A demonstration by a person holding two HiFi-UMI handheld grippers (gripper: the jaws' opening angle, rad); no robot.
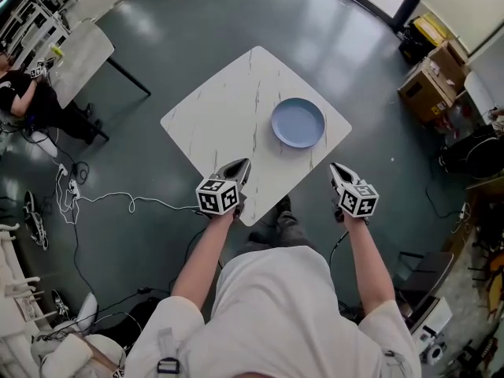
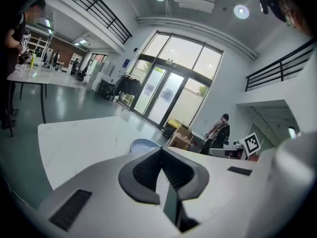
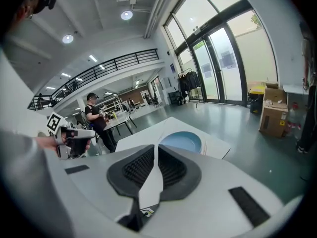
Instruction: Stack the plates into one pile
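White-shirted person (image 1: 276,305) holds left gripper (image 1: 240,167) and right gripper (image 1: 338,169) forward, jaws together.

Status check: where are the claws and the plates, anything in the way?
Left claw shut, empty. Right claw shut, empty. One blue plate shows on the table, untouched. Nothing in the way.

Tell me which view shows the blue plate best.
The head view: the whole blue plate is seen from above, unobstructed, on the white table. The right gripper view shows it low and foreshortened; the left gripper view shows only a sliver of its rim.
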